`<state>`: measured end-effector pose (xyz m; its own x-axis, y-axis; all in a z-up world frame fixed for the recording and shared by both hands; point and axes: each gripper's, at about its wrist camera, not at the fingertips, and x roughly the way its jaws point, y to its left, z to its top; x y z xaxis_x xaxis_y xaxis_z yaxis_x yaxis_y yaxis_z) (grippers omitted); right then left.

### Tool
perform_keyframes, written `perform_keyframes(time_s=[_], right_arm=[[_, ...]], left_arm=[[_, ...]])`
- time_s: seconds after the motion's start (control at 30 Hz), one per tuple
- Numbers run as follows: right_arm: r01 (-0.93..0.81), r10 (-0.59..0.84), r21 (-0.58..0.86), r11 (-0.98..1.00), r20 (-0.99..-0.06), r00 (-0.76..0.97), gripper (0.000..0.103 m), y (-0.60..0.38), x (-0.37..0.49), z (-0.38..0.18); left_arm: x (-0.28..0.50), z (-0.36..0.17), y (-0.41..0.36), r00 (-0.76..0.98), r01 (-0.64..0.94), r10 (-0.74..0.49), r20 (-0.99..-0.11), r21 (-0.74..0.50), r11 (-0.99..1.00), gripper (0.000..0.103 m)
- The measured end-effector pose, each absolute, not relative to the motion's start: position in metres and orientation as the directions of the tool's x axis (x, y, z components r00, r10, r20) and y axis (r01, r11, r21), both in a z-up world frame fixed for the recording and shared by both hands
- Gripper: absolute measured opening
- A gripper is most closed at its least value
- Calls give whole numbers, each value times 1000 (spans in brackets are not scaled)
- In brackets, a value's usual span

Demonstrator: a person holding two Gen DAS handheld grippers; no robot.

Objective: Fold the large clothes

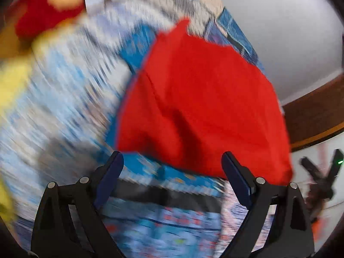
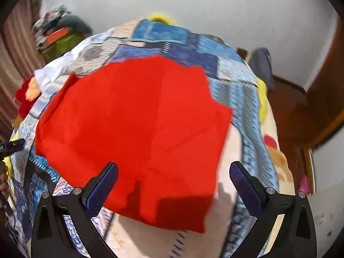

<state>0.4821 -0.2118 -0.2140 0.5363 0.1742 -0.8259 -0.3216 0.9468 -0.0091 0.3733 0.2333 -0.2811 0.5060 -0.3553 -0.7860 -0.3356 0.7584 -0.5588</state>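
Observation:
A large red garment (image 2: 133, 129) lies spread on a bed with a blue patterned cover (image 2: 172, 36). In the left wrist view the red garment (image 1: 204, 99) lies ahead and to the right, heavily blurred by motion. My left gripper (image 1: 173, 165) is open and empty, its fingers just short of the garment's near edge. My right gripper (image 2: 174, 176) is open and empty, with its jaws spread above the garment's near hem. The other gripper shows at the far right of the left wrist view (image 1: 322, 176).
A red and yellow plush blanket (image 1: 43, 10) lies at the bed's far side. A heap of clothes (image 2: 58, 30) stands at the back left. A dark garment (image 2: 261, 64) hangs at the right near a wooden door (image 2: 322, 99). White walls surround the bed.

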Motion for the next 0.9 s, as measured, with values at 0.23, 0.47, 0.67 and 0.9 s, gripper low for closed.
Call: perform_keyframes(time_s=[0.23,0.47,0.67,0.9], right_arm=[[-428,123,-136,894,-842,525,103,-146,488,-251],[-459,158,-68,886,-886,436,103,-141,498,-298],[-475,208,-10,880,-890,406,103,-148,500,-302],[-479,217,7,878,-897,384,103,-145,502,-300]], left_arm=[[391,-344,230,515,-448,-510,-689,-724,525,93],[435,-345,224,639,-386,-482,-599,-792,472,93],[471,-342,212,693,-454,-394,-604,-790,412,93],[499,-327,213,673,-536,-292,-679,-720,440,30]])
